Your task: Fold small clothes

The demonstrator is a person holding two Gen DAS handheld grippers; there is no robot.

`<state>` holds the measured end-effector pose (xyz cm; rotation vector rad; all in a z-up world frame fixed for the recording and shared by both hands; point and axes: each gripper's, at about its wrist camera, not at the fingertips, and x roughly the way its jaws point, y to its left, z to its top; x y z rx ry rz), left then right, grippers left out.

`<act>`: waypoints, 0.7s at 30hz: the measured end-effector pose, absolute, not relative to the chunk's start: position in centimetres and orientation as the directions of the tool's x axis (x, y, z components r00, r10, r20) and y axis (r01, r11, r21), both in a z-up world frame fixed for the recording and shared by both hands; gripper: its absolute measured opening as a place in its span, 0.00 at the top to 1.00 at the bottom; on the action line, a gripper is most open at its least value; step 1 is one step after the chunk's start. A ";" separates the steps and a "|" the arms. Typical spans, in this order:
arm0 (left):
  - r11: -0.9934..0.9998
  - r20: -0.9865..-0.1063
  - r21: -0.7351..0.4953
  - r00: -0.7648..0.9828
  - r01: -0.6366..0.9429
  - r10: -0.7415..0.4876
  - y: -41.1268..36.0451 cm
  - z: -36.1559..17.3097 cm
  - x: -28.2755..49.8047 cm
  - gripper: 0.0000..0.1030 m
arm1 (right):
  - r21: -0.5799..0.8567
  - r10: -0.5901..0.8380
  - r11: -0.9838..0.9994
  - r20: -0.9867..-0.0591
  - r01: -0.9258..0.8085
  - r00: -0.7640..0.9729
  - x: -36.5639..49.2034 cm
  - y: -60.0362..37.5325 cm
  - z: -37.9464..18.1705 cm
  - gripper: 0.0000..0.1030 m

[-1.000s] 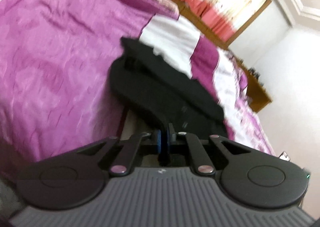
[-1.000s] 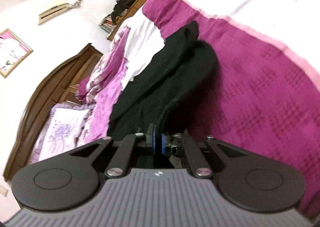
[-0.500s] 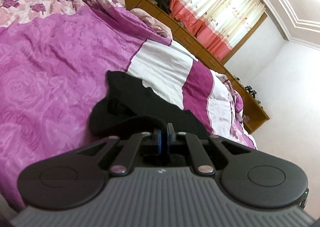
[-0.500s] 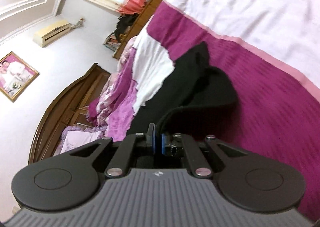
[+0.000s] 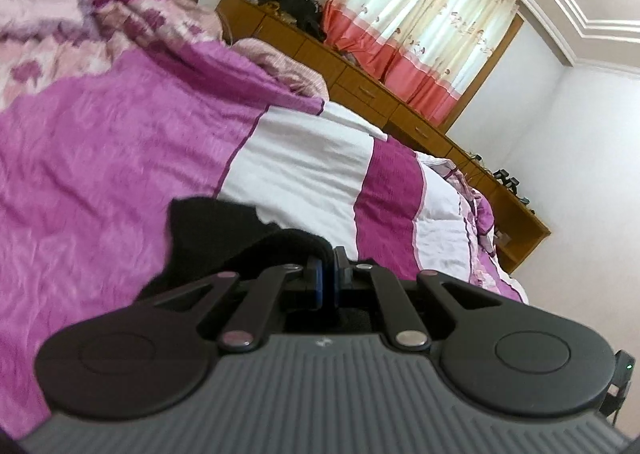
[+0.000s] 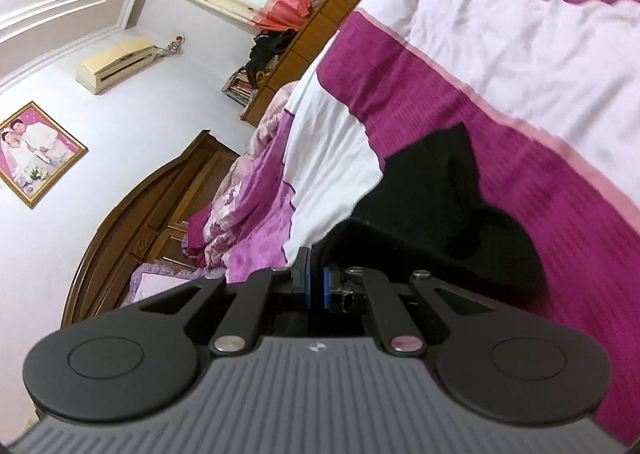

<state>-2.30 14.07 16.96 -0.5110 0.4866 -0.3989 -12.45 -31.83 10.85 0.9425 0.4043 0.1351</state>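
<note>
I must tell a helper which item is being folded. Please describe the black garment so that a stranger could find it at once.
Look at the big bed with the purple and white striped bedspread. Near its front edge lies the black garment, partly on a white stripe and partly on a purple one, with an edge pinched in the left gripper and the right gripper. It is the only black cloth on the bed.

The garment (image 5: 208, 238) ahead of the jaws is plain black. Under it the bedspread (image 5: 100, 174) runs in bands of magenta, white and pale pink, floral further off. Beyond, the curtains (image 5: 420, 30) are cream over coral.
</note>
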 end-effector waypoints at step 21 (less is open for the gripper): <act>0.898 -0.326 -0.343 0.862 0.276 -0.389 11.3 12.9 6.3 0.94 | 0.694 0.268 0.720 -0.264 -0.011 0.926 -1.3 -32.4 9.1 0.95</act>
